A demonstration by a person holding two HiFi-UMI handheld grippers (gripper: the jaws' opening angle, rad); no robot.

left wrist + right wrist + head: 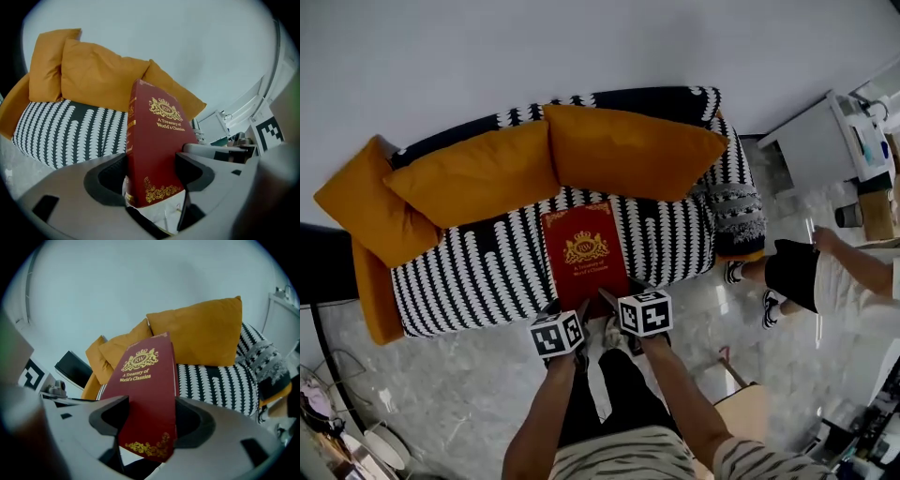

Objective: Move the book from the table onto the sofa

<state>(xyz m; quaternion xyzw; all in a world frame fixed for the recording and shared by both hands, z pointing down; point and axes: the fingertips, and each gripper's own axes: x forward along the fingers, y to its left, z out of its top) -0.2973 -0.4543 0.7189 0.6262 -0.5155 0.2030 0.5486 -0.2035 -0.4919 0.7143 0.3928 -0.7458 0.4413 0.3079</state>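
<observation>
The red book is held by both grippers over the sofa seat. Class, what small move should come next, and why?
Probably lower the book flat onto the striped sofa seat, then release. The left gripper and right gripper are both shut on its near end, and most of it lies over the seat in front of the orange cushions.

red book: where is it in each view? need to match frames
Head view: red book centre, over the sofa seat.
Left gripper view: red book centre, between the jaws.
Right gripper view: red book centre, between the jaws.
Shared landmark: orange cushions behind it.
</observation>
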